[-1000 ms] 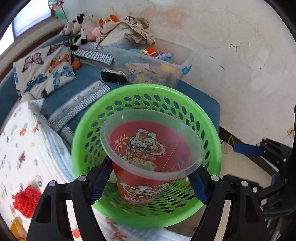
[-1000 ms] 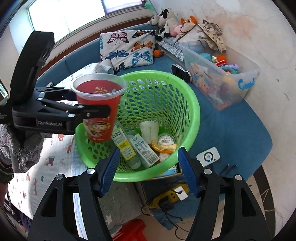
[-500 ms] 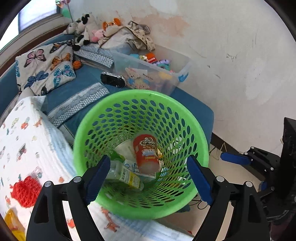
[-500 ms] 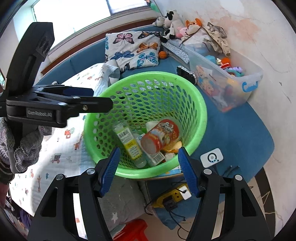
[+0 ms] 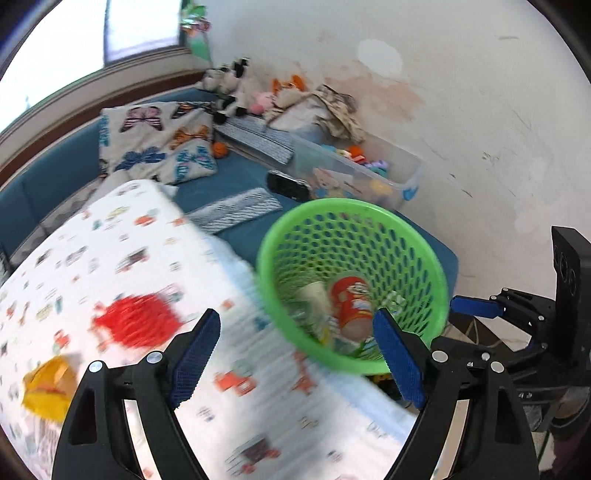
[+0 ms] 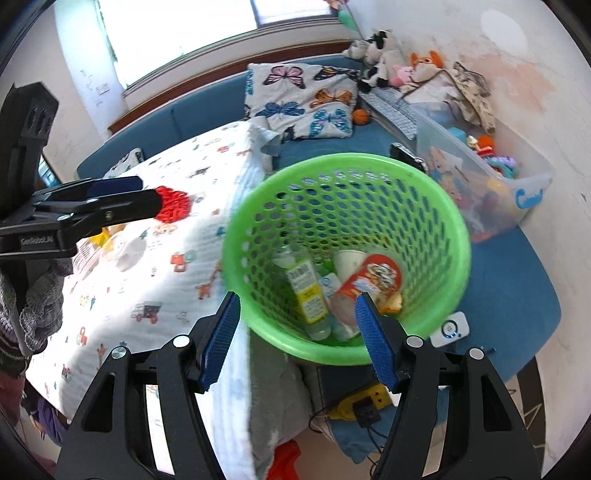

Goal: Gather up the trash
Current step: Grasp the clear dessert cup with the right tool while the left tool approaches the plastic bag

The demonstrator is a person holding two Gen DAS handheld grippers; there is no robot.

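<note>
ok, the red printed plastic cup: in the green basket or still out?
In. The red printed plastic cup lies tipped on its side among other trash inside the green perforated basket.

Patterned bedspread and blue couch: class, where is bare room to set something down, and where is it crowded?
Free: bedspread between red mesh and green basket; blue cushion beside white device. Crowded: basket bottom, toy bin, plush corner.

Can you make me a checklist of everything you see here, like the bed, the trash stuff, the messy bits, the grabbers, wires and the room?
Surface: patterned white blanket.
Job's things: green basket holds red cup, green-labelled bottle; red item and yellow item lie on blanket.
Clutter: toy bin, butterfly pillow.
Grippers: left gripper open, empty, jaws just widened; right gripper open, empty.
Cables: yellow power strip, wires.
Surroundings: window, stained wall.
</note>
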